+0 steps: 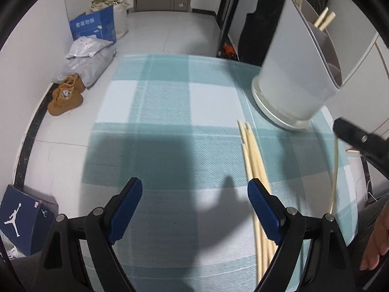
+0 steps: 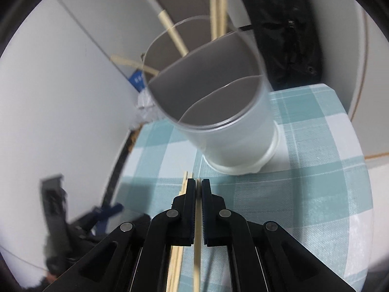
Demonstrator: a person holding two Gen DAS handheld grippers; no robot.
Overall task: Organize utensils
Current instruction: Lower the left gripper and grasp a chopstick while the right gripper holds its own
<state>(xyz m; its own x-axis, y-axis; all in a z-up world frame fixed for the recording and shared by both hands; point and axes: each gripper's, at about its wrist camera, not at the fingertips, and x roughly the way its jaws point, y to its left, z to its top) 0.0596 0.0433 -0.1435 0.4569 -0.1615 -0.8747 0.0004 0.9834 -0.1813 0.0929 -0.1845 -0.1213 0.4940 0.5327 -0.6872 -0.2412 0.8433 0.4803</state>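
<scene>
A grey divided utensil holder (image 1: 296, 73) stands on the checked tablecloth (image 1: 165, 112) at the far right, with a few wooden chopsticks (image 1: 324, 20) in its back compartment. Several loose chopsticks (image 1: 252, 155) lie on the cloth in a bundle. My left gripper (image 1: 194, 189) is open and empty, its right finger just over the bundle. My right gripper (image 2: 198, 182) is shut on one chopstick (image 2: 197, 255) held above the cloth, just in front of the holder (image 2: 218, 112). The right gripper also shows in the left wrist view (image 1: 340, 125) with its chopstick (image 1: 334, 170) hanging down.
The small table ends close behind the holder and at the right (image 2: 352, 126). On the floor to the left are brown shoes (image 1: 65, 97), grey bags (image 1: 90, 58), a blue carton (image 1: 94, 25) and a shoe box (image 1: 22, 219). A black bag (image 2: 287, 29) stands behind the table.
</scene>
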